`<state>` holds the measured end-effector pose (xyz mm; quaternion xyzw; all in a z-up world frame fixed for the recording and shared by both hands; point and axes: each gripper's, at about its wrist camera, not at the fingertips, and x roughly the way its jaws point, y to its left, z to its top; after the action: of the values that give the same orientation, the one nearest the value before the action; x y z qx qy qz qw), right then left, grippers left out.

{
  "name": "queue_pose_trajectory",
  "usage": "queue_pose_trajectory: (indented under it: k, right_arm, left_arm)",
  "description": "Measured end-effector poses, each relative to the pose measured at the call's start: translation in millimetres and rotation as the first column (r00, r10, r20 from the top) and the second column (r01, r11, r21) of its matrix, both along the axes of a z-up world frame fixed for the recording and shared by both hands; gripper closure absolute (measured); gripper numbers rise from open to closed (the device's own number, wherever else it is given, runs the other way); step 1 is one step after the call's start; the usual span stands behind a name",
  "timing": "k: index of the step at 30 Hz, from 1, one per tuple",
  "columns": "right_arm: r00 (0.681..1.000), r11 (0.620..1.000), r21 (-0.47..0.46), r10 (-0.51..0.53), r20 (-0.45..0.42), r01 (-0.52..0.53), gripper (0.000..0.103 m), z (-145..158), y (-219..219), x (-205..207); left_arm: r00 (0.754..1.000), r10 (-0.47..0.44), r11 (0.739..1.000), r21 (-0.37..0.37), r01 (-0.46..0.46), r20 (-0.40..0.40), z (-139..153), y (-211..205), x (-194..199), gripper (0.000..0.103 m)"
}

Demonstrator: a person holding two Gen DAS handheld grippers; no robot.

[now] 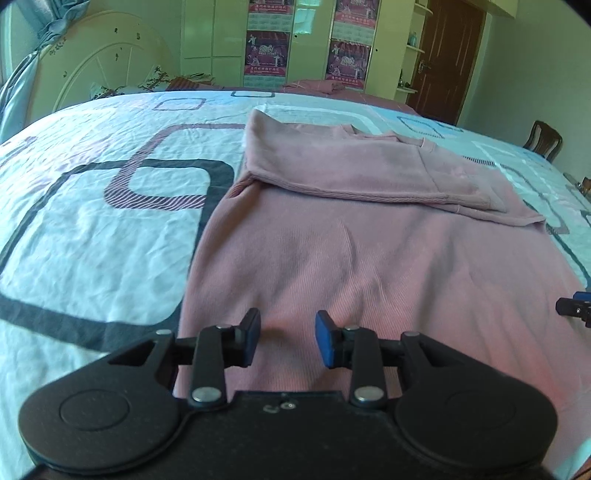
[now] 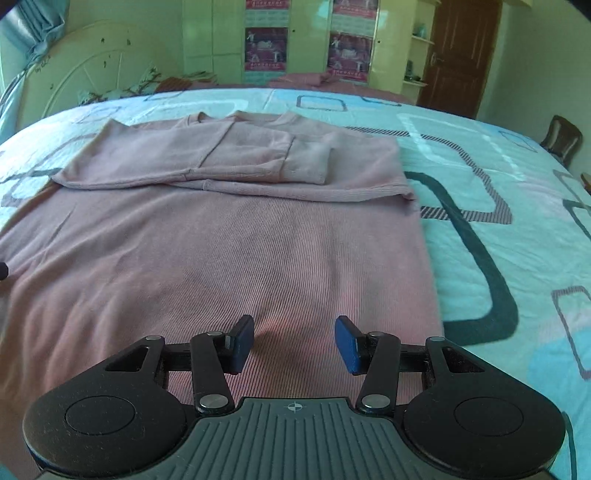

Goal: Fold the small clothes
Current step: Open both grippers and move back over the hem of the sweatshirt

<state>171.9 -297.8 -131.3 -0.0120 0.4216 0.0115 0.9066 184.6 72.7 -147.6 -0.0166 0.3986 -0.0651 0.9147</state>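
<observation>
Pink sweater spread mid-frame on patterned bedspread, sleeves folded across top. Left gripper and right gripper both parted, empty. Risk: uneven hem pinches, skewing fold, dislodging sleeves.

A big bed with a pale blue sheet of dark square shapes filled the room. Behind it stood a white round headboard, yellow-green cupboards, and a brown wooden door. Daylight lit the yellow walls.
</observation>
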Motion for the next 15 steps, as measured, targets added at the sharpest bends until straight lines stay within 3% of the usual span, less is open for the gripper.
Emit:
queue_pose_trajectory:
  k: [5, 15]
  right_arm:
    - [1.0, 0.999, -0.023, -0.031, -0.002, 0.031, 0.055, 6, -3, -30]
    - [0.983, 0.981, -0.076, -0.179, -0.034, 0.176, 0.054, 6, -44, -83]
  left_arm:
    - [0.999, 0.033, 0.999, 0.012, -0.033, 0.0, 2, 15, -24, 0.068]
    - [0.994, 0.079, 0.996, -0.024, -0.081, -0.08, -2, 44, -67, 0.065]
